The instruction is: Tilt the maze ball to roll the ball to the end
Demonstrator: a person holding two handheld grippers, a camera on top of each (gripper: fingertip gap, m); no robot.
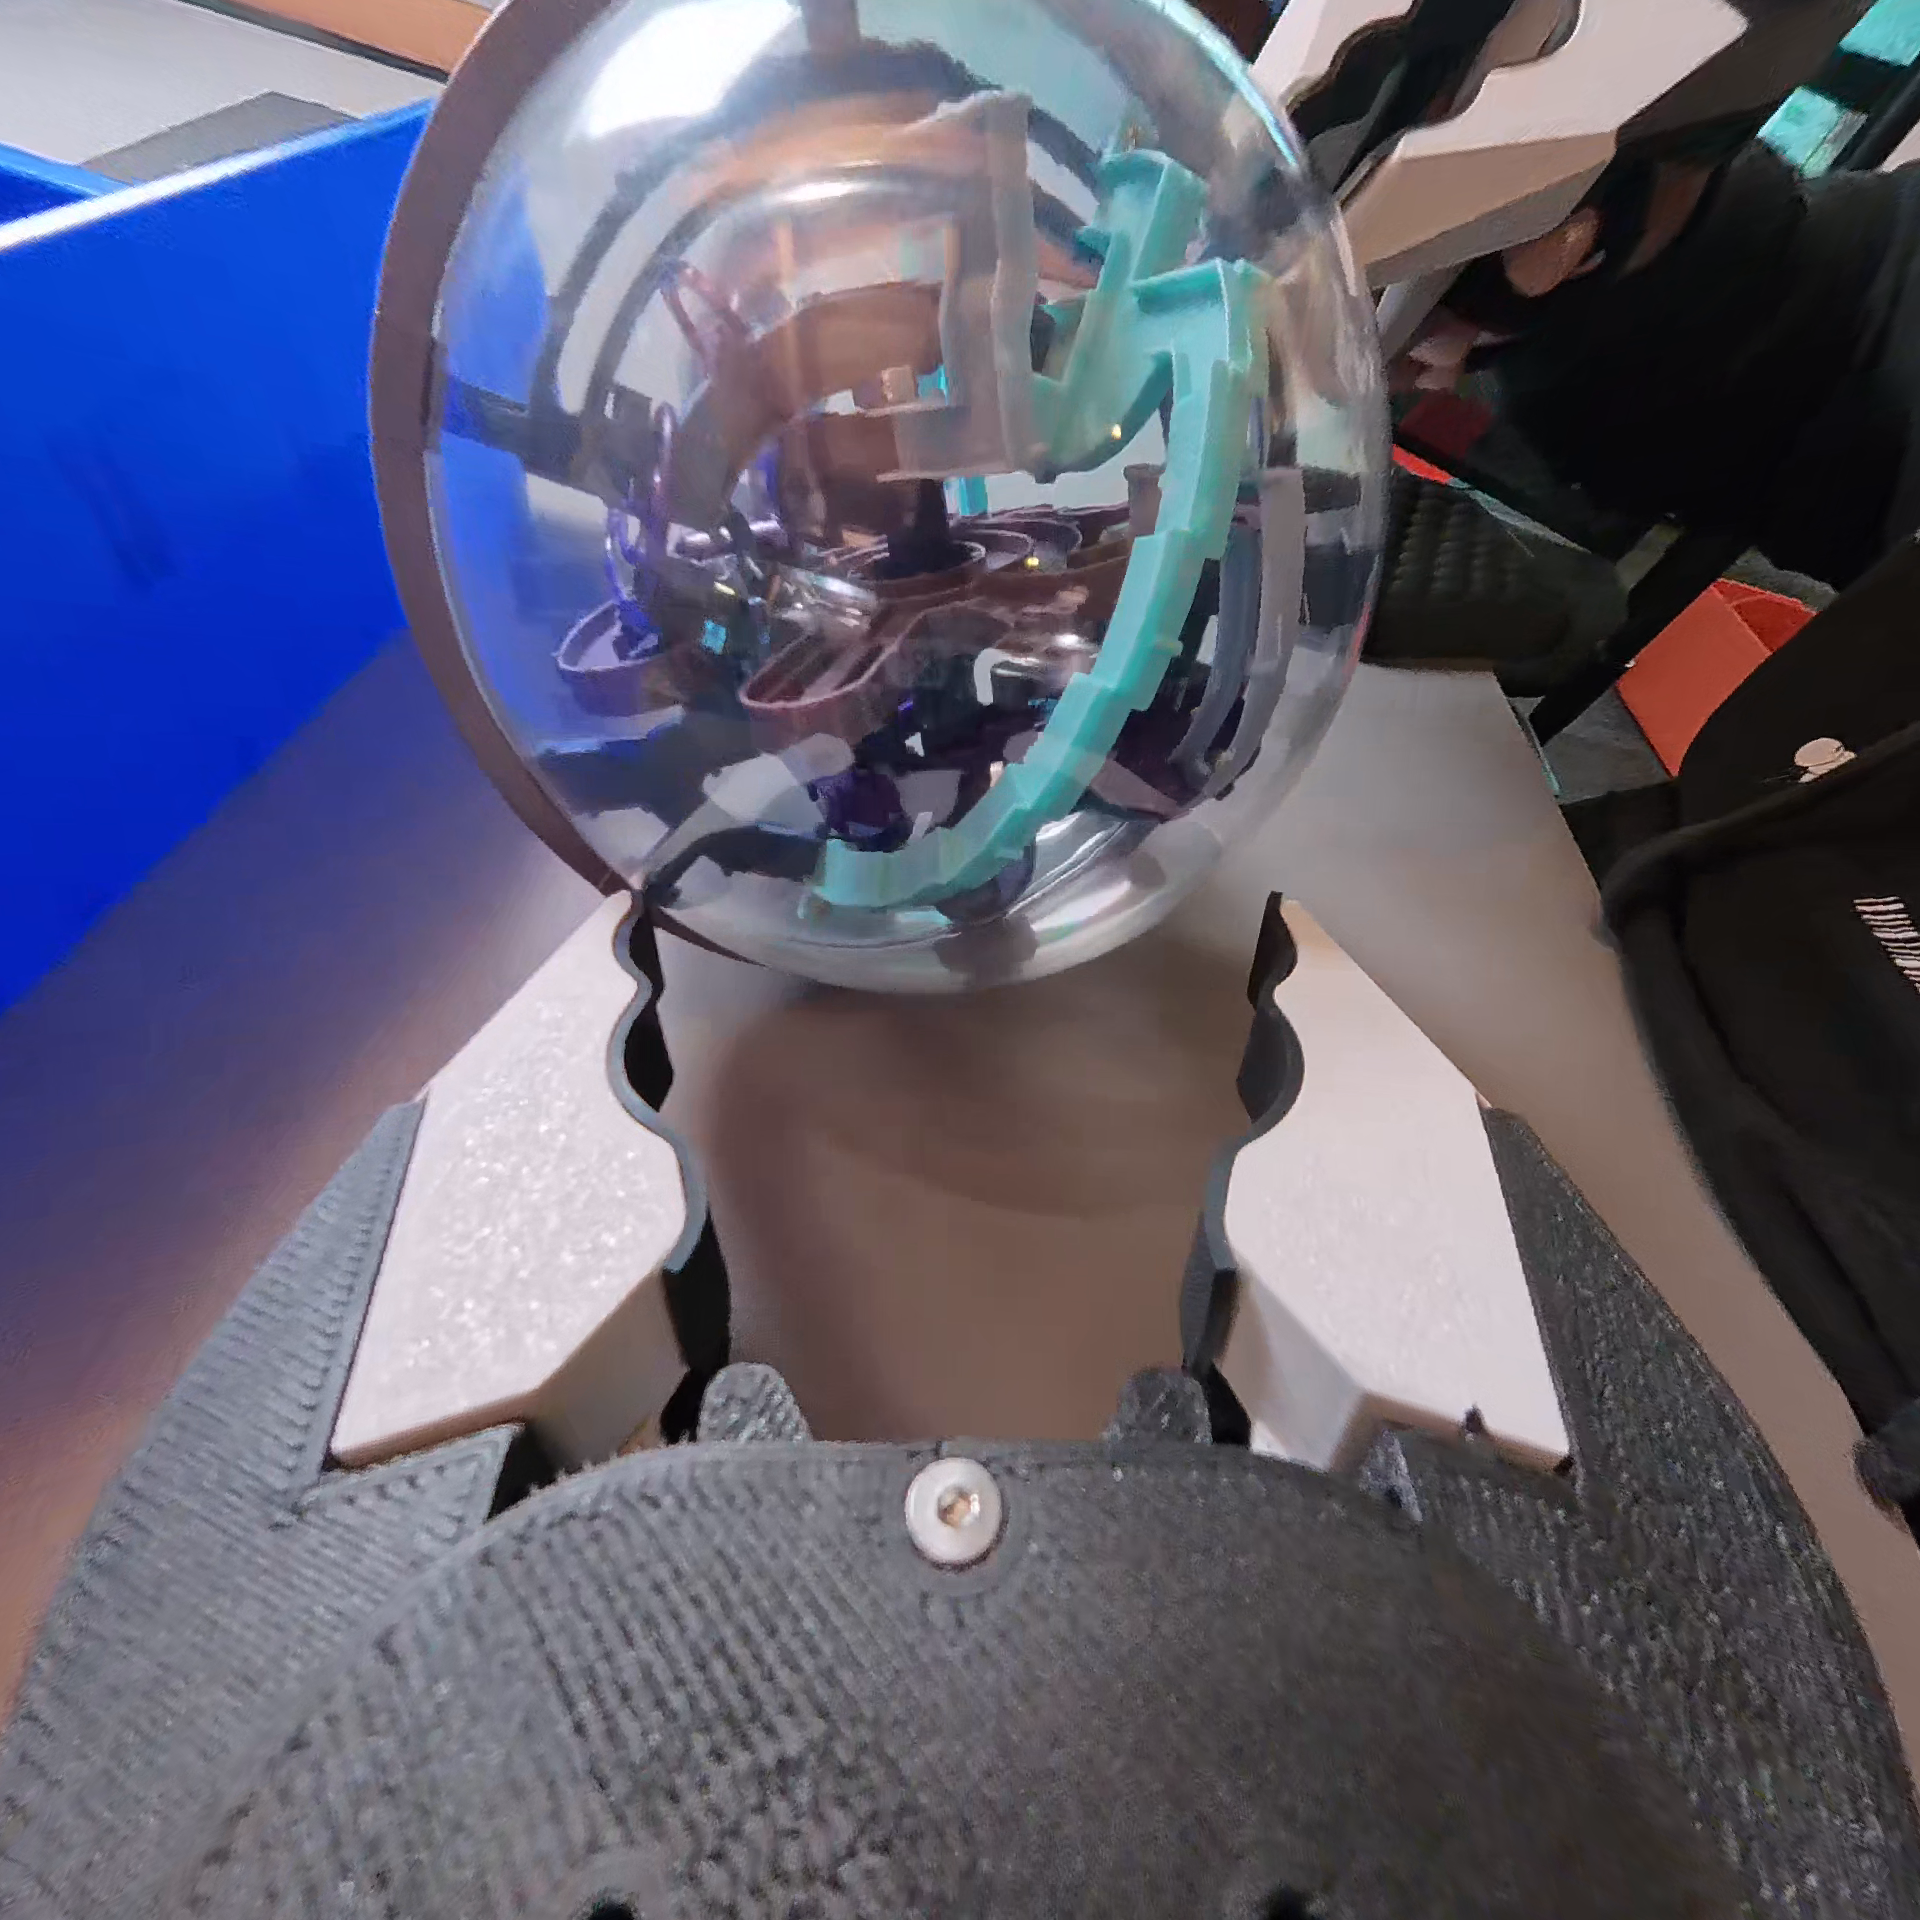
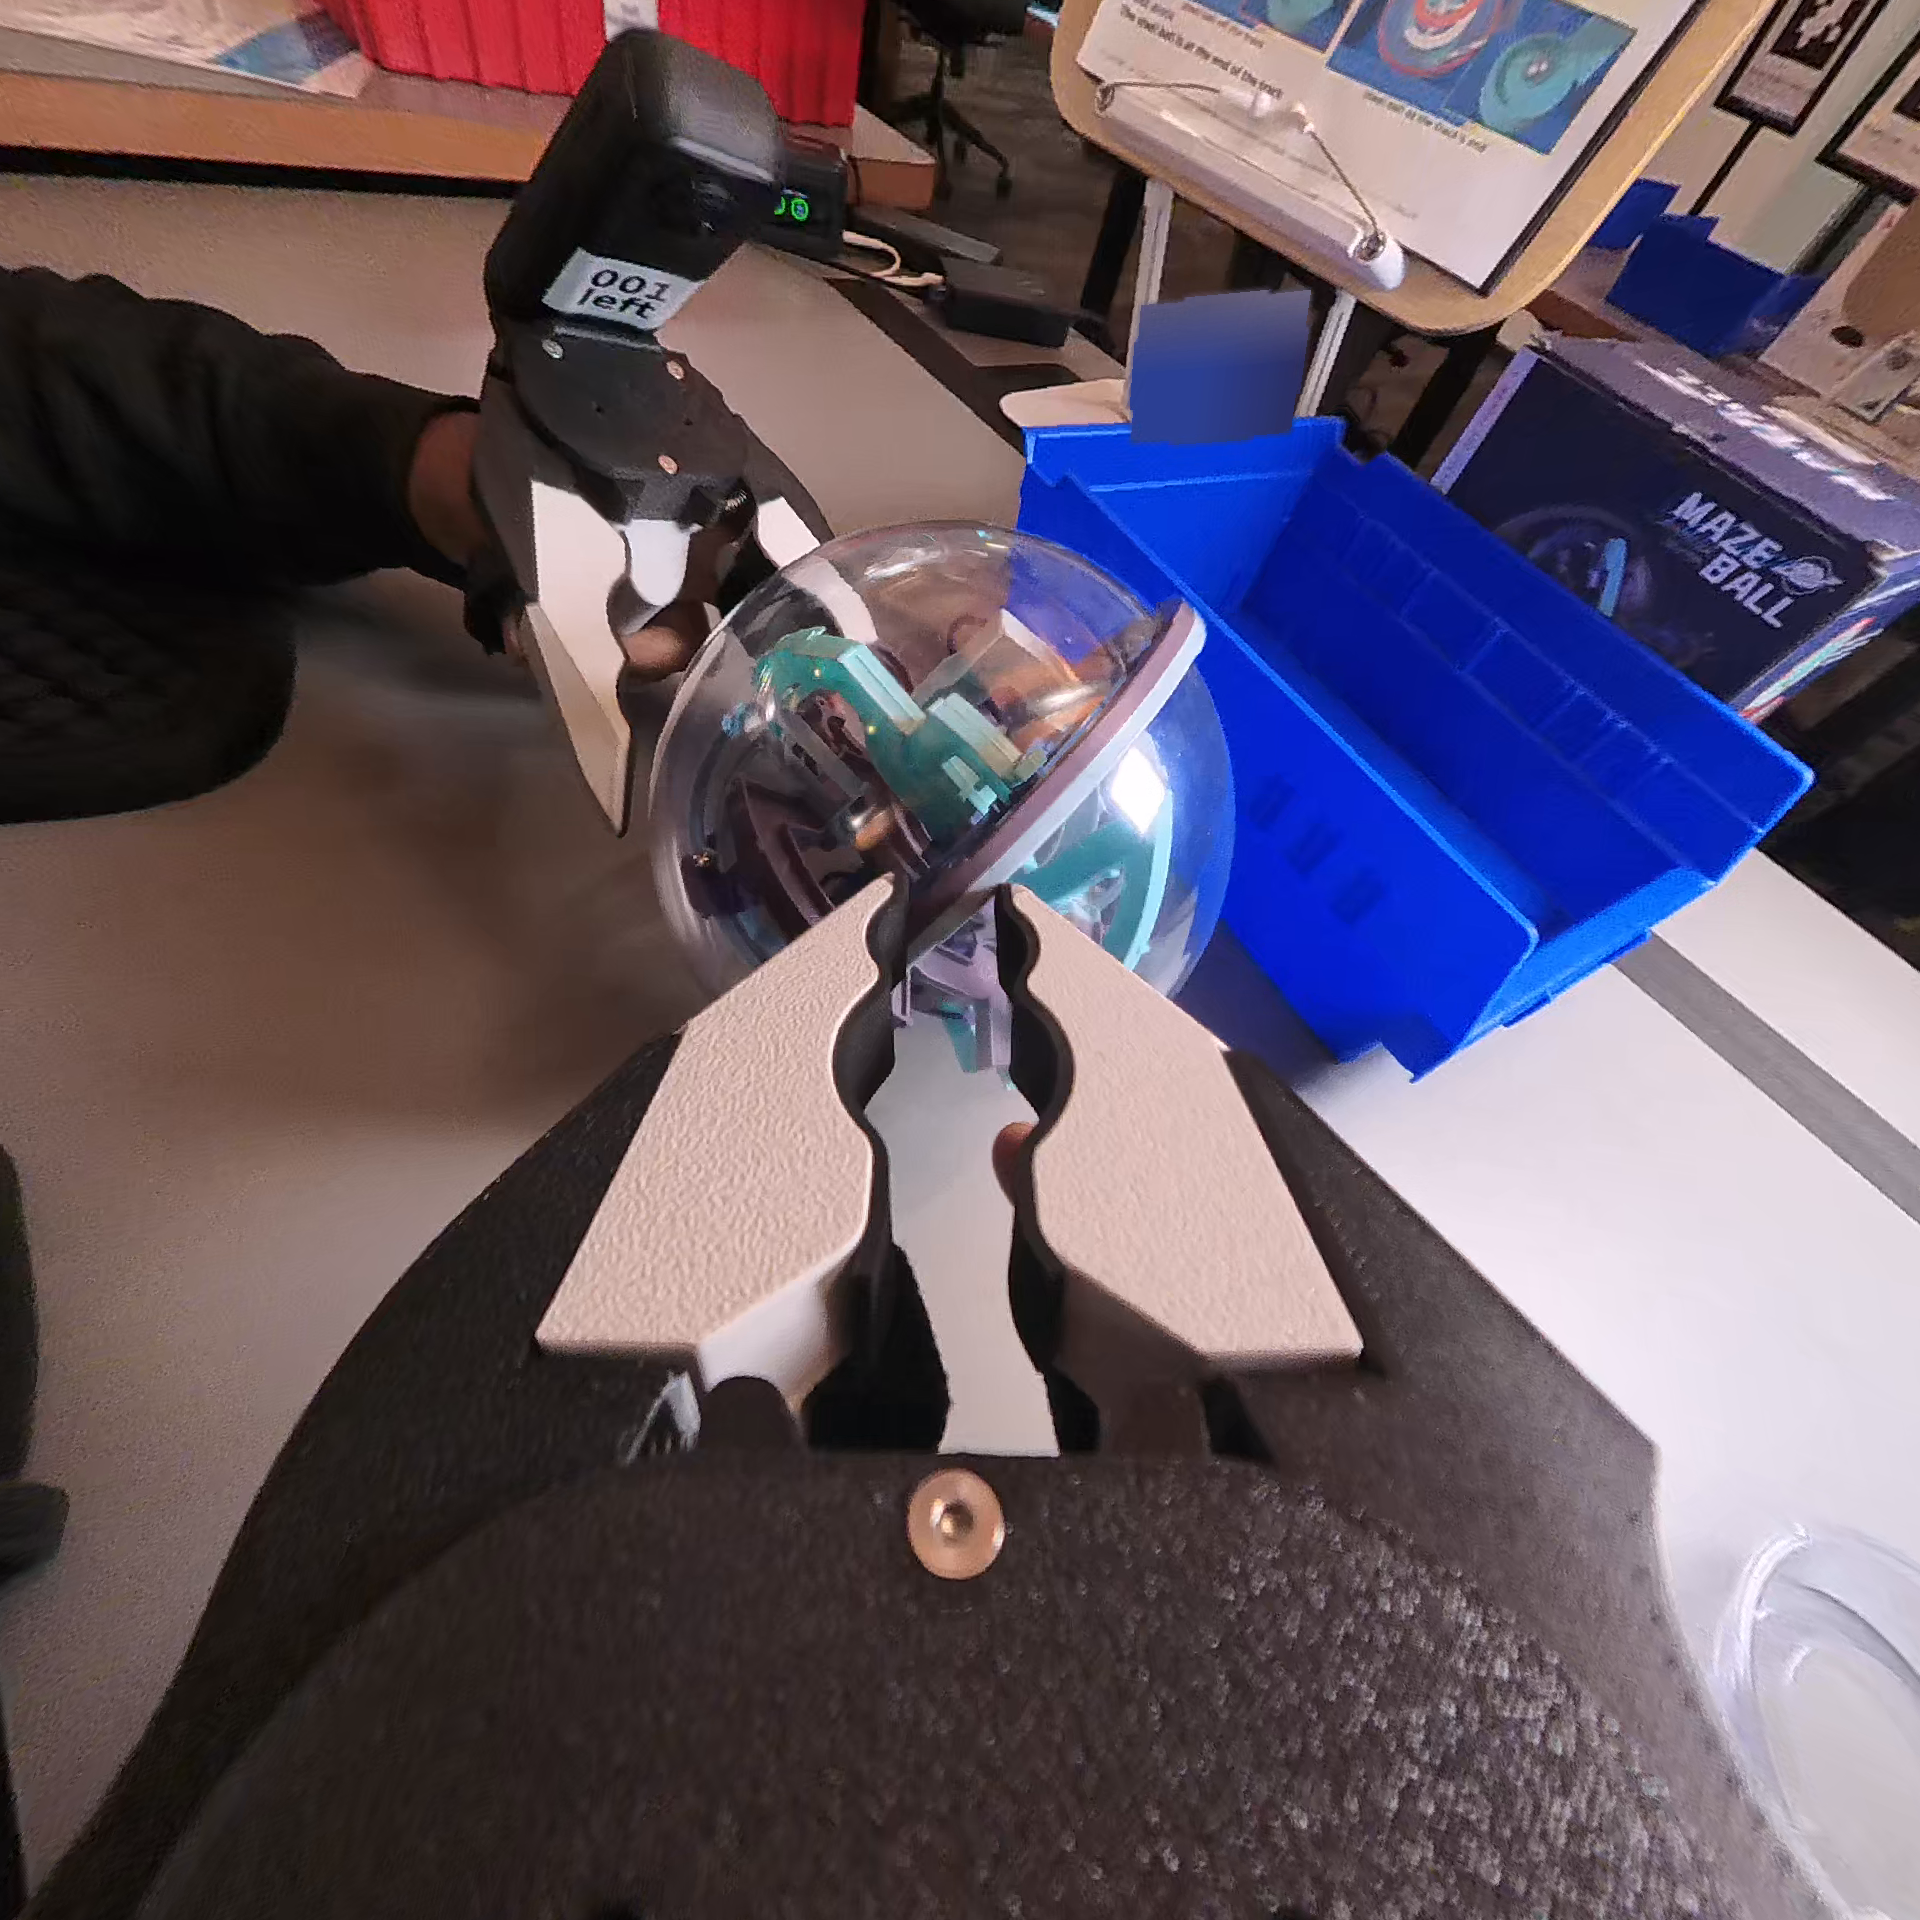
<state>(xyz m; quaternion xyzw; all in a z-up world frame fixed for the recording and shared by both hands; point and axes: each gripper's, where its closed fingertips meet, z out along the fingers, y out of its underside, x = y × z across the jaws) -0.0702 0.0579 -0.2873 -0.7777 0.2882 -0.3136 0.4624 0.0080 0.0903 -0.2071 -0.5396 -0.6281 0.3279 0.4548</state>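
Note:
The maze ball (image 1: 883, 499) is a clear sphere with teal, purple and brown tracks inside and a dark rim band around it. It stands just beyond my left gripper (image 1: 951, 914), which is wide open. The left fingertip (image 1: 629, 920) touches the rim and the right fingertip stands clear of the shell. In the right wrist view the ball (image 2: 935, 727) is tilted and blurred at its lower left. My right gripper (image 2: 945, 899) is shut on the rim band, which runs between its pads. One left finger (image 2: 582, 717) lies along the ball's far side. I cannot pick out the small ball inside.
A blue bin (image 2: 1455, 727) stands close behind the ball; it also shows in the left wrist view (image 1: 156, 468). The toy's dark box (image 2: 1662, 540) and a clipboard stand (image 2: 1351, 135) are behind it. A clear dish (image 2: 1829, 1683) lies near right. A person's dark sleeve (image 2: 156, 468) is at left.

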